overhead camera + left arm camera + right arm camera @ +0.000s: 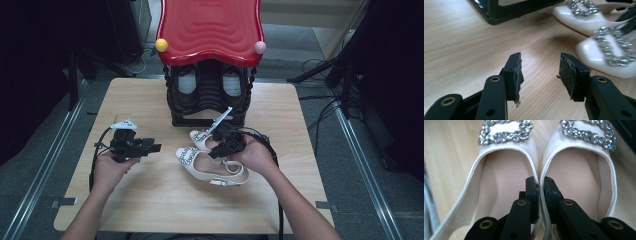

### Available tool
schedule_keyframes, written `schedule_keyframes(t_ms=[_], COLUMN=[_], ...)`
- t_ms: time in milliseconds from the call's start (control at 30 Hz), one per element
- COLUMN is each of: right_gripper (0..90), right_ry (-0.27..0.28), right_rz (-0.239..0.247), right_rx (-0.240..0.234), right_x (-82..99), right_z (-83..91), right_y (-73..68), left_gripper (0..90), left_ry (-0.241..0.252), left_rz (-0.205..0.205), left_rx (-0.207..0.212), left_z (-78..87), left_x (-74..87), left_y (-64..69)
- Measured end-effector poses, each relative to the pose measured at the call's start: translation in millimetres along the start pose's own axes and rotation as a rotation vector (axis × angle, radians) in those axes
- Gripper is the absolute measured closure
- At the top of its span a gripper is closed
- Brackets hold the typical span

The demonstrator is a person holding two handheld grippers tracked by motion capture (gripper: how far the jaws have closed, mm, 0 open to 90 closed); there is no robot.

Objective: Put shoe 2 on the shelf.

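Two white shoes with rhinestone buckles lie side by side at the middle of the table, one nearer (196,165) and one farther (199,138). My right gripper (220,150) reaches into them from the heel side. In the right gripper view its jaws (541,187) are shut on the two touching inner rims, pinching the left-hand shoe (499,195) and the right-hand shoe (579,182) together. My left gripper (152,147) hovers over bare wood to the left of the pair. Its jaws (540,75) stand open with nothing between them, and the shoes' toes (599,57) show at the right of that view.
A black shoe rack (207,97) with a wavy red top (210,27) stands at the table's back middle, holding a dark pair of shoes (186,82). Its base (499,15) shows ahead of the left gripper. The wooden table (150,210) ends near both forearms.
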State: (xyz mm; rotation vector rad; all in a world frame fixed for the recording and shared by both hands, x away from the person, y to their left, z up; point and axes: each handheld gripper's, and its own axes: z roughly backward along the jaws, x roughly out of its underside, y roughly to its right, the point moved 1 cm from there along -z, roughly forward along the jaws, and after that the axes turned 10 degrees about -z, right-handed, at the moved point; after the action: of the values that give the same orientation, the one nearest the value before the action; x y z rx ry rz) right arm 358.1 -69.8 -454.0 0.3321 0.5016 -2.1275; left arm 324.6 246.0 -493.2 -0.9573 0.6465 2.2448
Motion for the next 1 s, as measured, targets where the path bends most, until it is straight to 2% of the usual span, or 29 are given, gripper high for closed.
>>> schedule_keyframes(t_ms=[33,100,167,300,500,667,767,867,1000], right_gripper=[85.4,85.4,85.3,85.3,85.2,85.2,85.1,85.1,85.1], right_ry=[0.0,0.001,-0.007,-0.002,0.019,0.062,0.131,0.204,0.286], right_rz=[0.043,0.099,0.138,0.191,0.277,0.269,0.271,0.235,0.181], right_rx=[-0.007,-0.02,-0.033,-0.039,-0.08,-0.113,-0.135,-0.161,-0.164], right_x=[-1.8,-6.5,-12.0,-24.2,-41.4,-55.4,-63.6,-71.0,-82.2], right_z=[3.3,9.6,16.2,31.4,61.4,88.6,108.4,130.1,155.7], right_y=[-0.9,-1.5,-2.9,-5.1,-7.7,-11.6,-13.8,-15.1,-16.3], left_gripper=[52.9,52.9,52.9,52.9,52.9,52.9,53.0,53.0,53.1], left_ry=[-0.003,0.008,0.004,0.001,-0.008,-0.004,-0.002,-0.002,-0.01], left_rz=[-0.001,0.006,0.007,0.004,0.006,0.004,0.006,0.008,0.005], left_rx=[0.0,-0.011,-0.011,-0.018,-0.018,-0.021,-0.022,-0.023,-0.023], left_z=[1.2,1.7,2.2,1.8,2.9,3.3,3.7,2.9,2.0], left_x=[0.4,1.0,1.3,2.0,3.1,3.7,3.8,3.9,4.2], left_y=[-1.7,-3.0,-4.1,-3.9,-5.0,-4.9,-5.2,-5.2,-4.7])
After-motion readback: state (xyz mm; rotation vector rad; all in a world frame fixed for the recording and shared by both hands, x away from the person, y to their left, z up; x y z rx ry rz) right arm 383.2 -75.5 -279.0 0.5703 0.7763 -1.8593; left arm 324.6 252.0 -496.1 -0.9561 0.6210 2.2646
